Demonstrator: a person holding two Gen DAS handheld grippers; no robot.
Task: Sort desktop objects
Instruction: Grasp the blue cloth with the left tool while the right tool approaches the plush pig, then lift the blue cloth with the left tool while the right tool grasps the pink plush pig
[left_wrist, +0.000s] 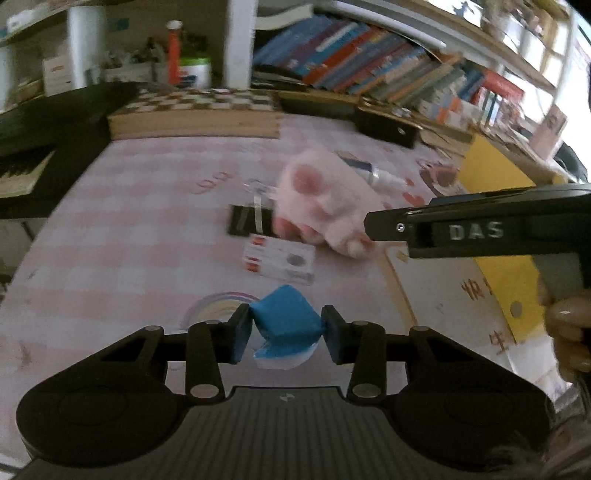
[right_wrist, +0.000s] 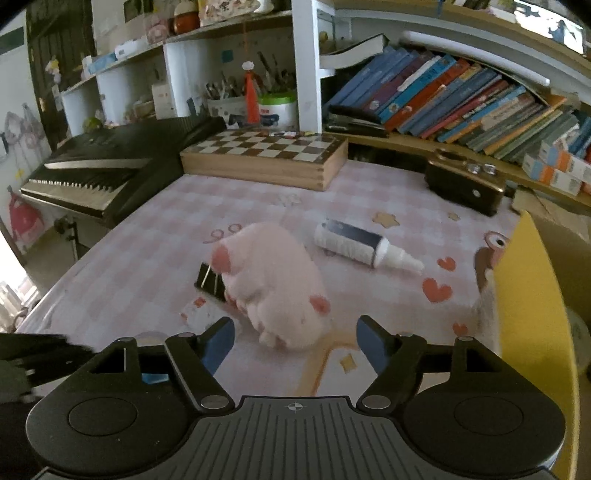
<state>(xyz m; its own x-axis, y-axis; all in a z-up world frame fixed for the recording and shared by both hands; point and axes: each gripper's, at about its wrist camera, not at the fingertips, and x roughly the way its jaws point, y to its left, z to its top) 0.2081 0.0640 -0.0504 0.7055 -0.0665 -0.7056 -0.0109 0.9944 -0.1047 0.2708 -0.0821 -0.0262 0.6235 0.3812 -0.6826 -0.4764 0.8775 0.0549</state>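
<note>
My left gripper (left_wrist: 286, 330) is shut on a blue and white eraser (left_wrist: 284, 325), held above the pink checked desk mat (left_wrist: 129, 229). A pink plush toy (left_wrist: 325, 206) lies mid-desk; it also shows in the right wrist view (right_wrist: 273, 284). A black binder clip (left_wrist: 249, 219) and a white card (left_wrist: 279, 258) lie beside it. A glue bottle (right_wrist: 364, 245) lies behind the plush. My right gripper (right_wrist: 295, 345) is open and empty, just in front of the plush; its body shows in the left wrist view (left_wrist: 480, 229).
A yellow box (right_wrist: 532, 314) stands at the right edge of the desk. A wooden chessboard box (right_wrist: 266, 157) and a black case (right_wrist: 463, 186) sit at the back. A black keyboard (right_wrist: 107, 166) is at the left. Bookshelves rise behind.
</note>
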